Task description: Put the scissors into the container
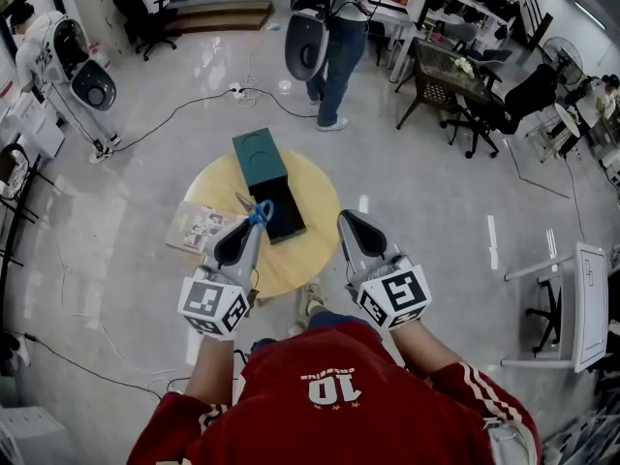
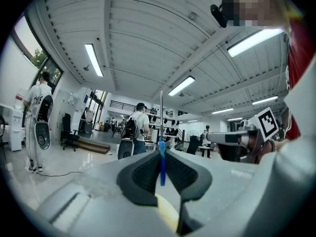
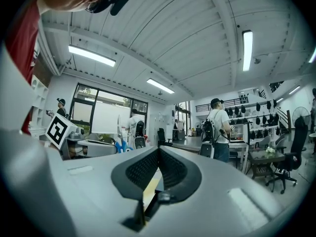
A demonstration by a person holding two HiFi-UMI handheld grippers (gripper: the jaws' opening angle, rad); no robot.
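The left hand-held gripper (image 1: 254, 223) (image 2: 161, 154) is pinching the scissors (image 1: 258, 210) (image 2: 161, 157) by their blue handle. In its own view the handle stands edge-on between the dark pads (image 2: 140, 174), and the metal blade rises straight beyond the tips. From the head view the scissors are held at the tip of this hand-held gripper, over the near left edge of the green container (image 1: 260, 158), whose dark open part lies just ahead of and right of the jaws. The container rests on a round wooden tabletop (image 1: 315, 197). A printed booklet (image 1: 197, 227) lies on the tabletop, left of the left hand-held gripper. The right hand-held gripper (image 1: 347, 219) (image 3: 158, 152) is pressed together with nothing in it, just right of the container; the scissors (image 3: 120, 144) show off to its left.
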